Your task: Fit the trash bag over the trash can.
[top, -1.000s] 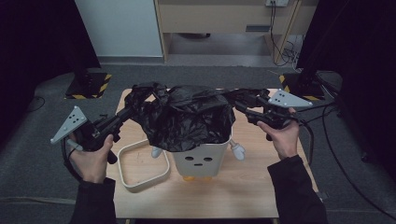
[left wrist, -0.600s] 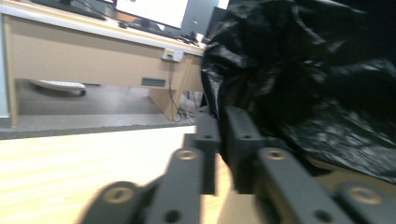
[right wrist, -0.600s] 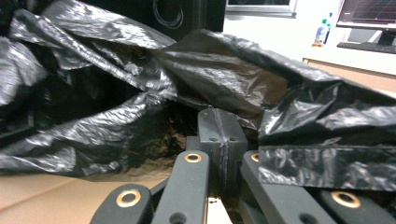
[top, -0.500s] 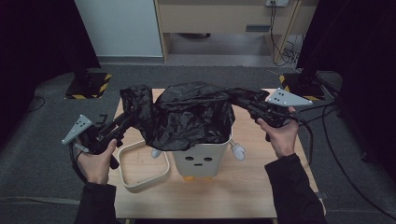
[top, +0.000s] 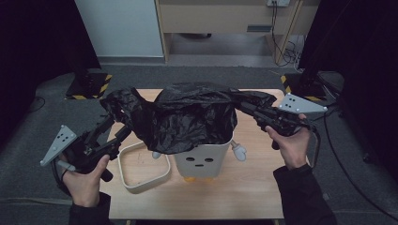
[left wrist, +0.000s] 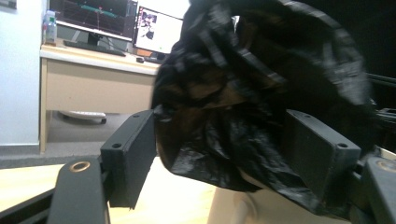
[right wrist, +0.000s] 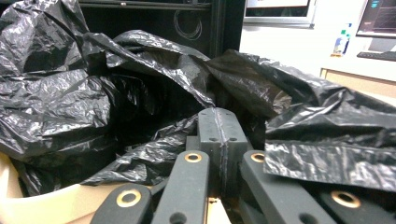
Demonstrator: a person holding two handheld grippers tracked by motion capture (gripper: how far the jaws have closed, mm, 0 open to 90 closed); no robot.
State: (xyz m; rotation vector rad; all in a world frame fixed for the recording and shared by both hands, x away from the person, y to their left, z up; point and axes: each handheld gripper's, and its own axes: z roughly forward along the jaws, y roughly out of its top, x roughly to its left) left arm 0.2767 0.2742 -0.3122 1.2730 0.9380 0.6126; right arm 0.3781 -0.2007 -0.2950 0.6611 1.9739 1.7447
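Item: one crumpled black plastic bin bag [top: 195,119], draped over the top of a white plastic bin with a printed face and small stub arms [top: 206,161], which stands near the middle of a light wooden table [top: 234,197]. From the high view we record the bag spread across the bin's mouth and trailing out to either side, one flap reaching left toward the left gripper [top: 111,130], the other right to the right gripper [top: 244,107]. Beside the bin, on its left, we note a loose white rounded-square plastic ring [top: 143,166] lying flat on the table. The left gripper view adds what the high view cannot settle: the left gripper [left wrist: 219,154] has its jaws spread wide, having just been opening, with a fold of the bag [left wrist: 261,107] hanging between them and neither pad pressing on it. It also shows a beige desk with lit monitors [left wrist: 107,28] behind. The right gripper view shows the right gripper [right wrist: 219,135] with its pads pressed together; the bag [right wrist: 93,93] is bunched all around them, and we cannot tell whether film is caught in the seam. The bin's cream rim [right wrist: 51,200] appears at lower left there.
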